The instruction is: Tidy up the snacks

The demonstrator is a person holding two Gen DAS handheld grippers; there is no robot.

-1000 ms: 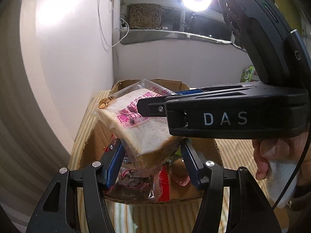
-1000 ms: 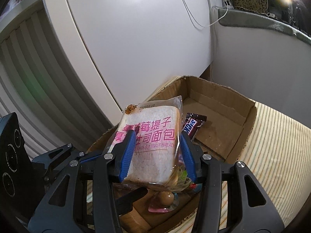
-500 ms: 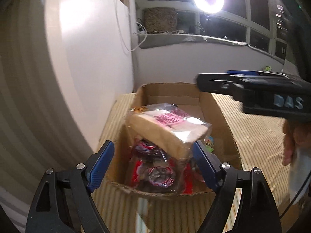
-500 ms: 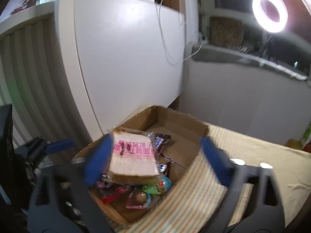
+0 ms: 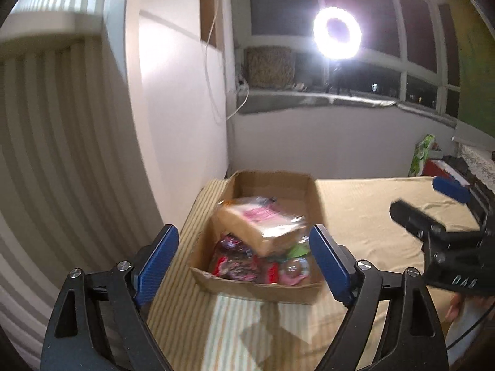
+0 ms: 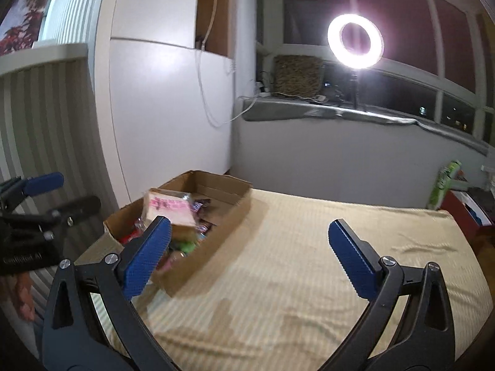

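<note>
Since a second ago the bread packet (image 5: pixel 263 225) has been let go by both claws and is now seen lying tilted on top of the other snacks in the cardboard box (image 5: pixel 275 185); both claws have been drawn back from it. The left claw (image 5: pixel 244 262) has just been opening and stands released, nothing between its blue pads. The right claw (image 6: pixel 247 256) is spread fully wide, likewise released, over the bare bedspread (image 6: pixel 309 262).

The packet is blurred in both views; the pink print on its clear wrapper cannot be read. A slice of pale bread with a brown crust is made out inside. Beneath it, red and pink wrappers (image 5: pixel 235 262) and a round clear-topped item (image 5: pixel 294 270) are partly hidden, their labels illegible. In the right wrist view a dark bar wrapper (image 6: pixel 198 207) is glimpsed, its lettering smeared.

The box sits on the striped bedspread, near the white cupboard. "DAS" is read on the right claw's body (image 5: pixel 461 281), with the person's hand cut off below it. A ring light (image 5: pixel 337 32) is lit at the window.
</note>
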